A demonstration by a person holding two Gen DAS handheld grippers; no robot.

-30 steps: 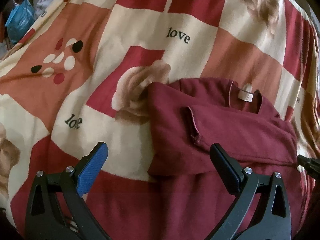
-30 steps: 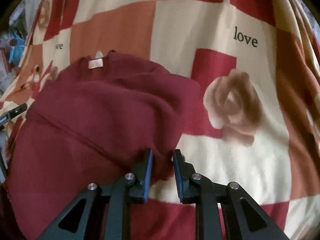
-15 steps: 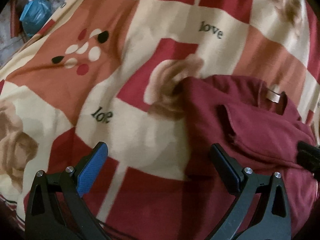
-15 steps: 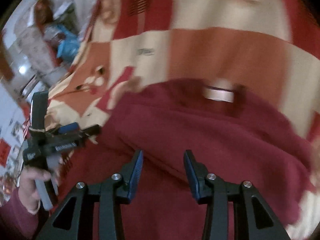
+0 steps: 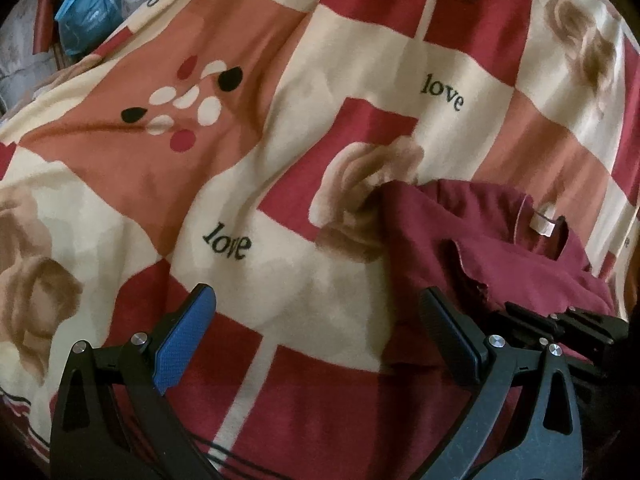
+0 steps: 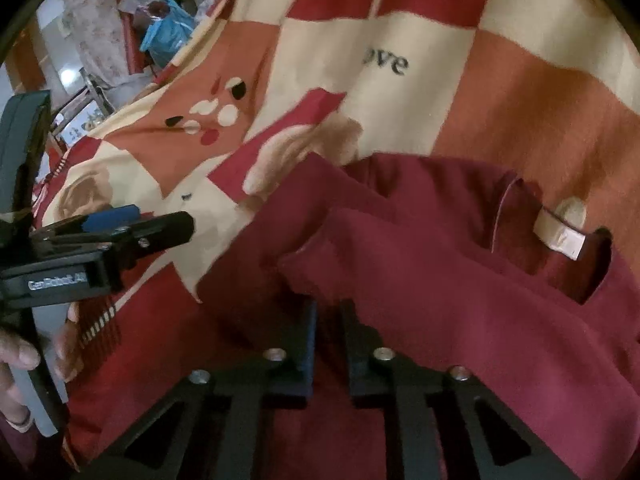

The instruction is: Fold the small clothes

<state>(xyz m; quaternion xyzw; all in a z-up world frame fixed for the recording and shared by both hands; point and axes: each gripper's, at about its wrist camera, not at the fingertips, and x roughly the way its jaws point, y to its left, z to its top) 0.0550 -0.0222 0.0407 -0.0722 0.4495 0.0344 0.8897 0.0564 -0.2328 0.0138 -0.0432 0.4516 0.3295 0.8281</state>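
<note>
Maroon shirt (image 6: 460, 280) lies partly folded on a patchwork blanket (image 5: 280, 120) printed with roses and the word "love". One sleeve is laid across the shirt's chest, and the pale neck label (image 6: 560, 236) faces up just inside the collar opening.

In the left wrist view, the shirt (image 5: 500, 248) sits at the lower right of the blanket, its left edge overlapping a printed rose. The left gripper (image 5: 316, 336) hangs over the blanket beside that edge, its 2 fingers spread wide with nothing between them; the blue pad faces inward on 1 finger (image 5: 184, 340), and the other finger (image 5: 452, 340) is over the shirt's lower left border.

The right gripper (image 6: 328, 344) is low against the shirt's front, just under the folded sleeve. Its 2 fingers are drawn close with only a narrow gap, and maroon cloth fills that gap, so they appear to pinch a fold of the shirt. In the left wrist view, the right gripper (image 5: 560, 320) shows as a dark bar on the shirt's right part.

From the right wrist view, the left gripper (image 6: 132, 224) is to the left of the shirt, above the blanket. A blue bag (image 5: 88, 4) sits beyond the blanket's far left corner.
</note>
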